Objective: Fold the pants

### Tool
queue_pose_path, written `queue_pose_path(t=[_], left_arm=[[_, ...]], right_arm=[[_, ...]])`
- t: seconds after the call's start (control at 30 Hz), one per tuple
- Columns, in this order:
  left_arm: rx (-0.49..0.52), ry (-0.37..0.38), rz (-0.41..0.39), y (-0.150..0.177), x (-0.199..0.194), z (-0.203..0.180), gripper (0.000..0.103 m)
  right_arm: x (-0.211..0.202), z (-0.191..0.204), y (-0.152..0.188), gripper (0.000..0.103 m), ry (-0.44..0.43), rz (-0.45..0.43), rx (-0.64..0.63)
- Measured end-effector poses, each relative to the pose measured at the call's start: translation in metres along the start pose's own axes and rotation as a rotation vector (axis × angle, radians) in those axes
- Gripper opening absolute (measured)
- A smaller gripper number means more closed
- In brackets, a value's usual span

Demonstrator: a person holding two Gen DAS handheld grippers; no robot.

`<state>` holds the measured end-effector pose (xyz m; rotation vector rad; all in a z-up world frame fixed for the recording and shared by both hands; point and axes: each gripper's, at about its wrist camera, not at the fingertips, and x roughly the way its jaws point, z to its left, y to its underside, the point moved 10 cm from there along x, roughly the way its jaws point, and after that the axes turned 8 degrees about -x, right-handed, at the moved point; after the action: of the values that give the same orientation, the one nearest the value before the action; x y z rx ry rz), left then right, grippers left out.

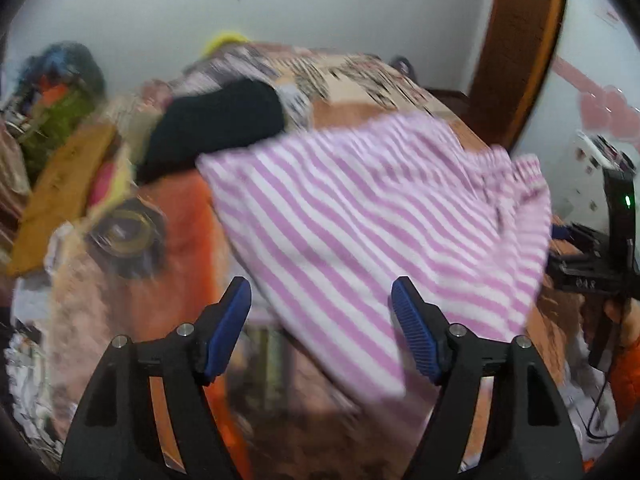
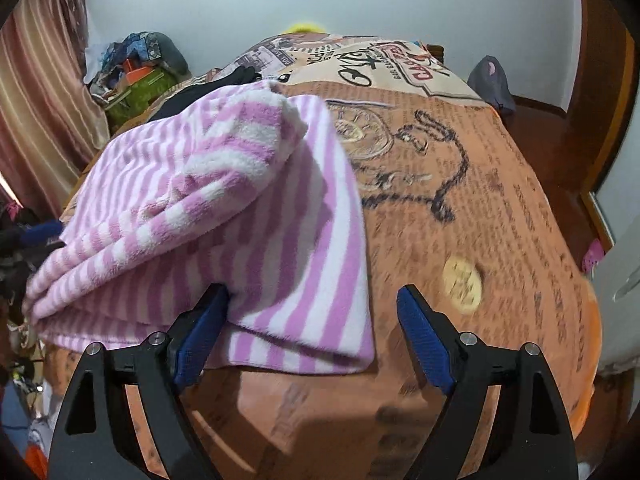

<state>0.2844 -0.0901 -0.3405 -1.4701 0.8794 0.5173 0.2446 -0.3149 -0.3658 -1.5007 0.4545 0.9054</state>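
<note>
Here, by size:
Bed (image 2: 500, 208): covered by an orange blanket printed with text and drawings.
Pants (image 2: 208, 208): pink-and-white striped fleece, lying folded in layers on the bed's near left part, one edge at the bed's front.
Black garment (image 1: 216, 124): on the bed beyond the pants.
Left hand-held gripper (image 1: 322, 328): released, blue pads wide apart, nothing pinched; the pants' lower corner sits between and beyond them.
Right hand-held gripper (image 2: 312, 336): released, nothing clamped; left pad against the pants' near edge, right pad over bare blanket.
</note>
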Motion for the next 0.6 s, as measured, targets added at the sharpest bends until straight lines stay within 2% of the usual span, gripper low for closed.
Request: queue_pose_path(t=[0.17,0.33,0.47,0.53,0.6], left_arm=[[0.026,-0.105,-0.071,-0.071,0.022,0.043,0.077],[0.045,-0.131,0.033,-0.114,0.095,0.077,0.077],[0.077,-0.151,0.161,-0.107,0.157,0.094,0.077],[0.054,-0.105,0.221,-0.094,0.175,0.096,0.077],[0.023,-0.060,0.222,-0.088,0.178,0.094,0.077]], right_arm=[[0.011,-0.015,-0.014,0.083,0.006,0.008,-0.025],[0.029,-0.034,-0.030,0.083,0.031,0.023,-0.049],[0.046,-0.048,-0.047,0.083,0.058,0.038,-0.083],[0.056,-0.054,-0.057,0.083,0.072,0.048,-0.111],[0.066,-0.059,-0.066,0.083,0.081,0.057,-0.140]])
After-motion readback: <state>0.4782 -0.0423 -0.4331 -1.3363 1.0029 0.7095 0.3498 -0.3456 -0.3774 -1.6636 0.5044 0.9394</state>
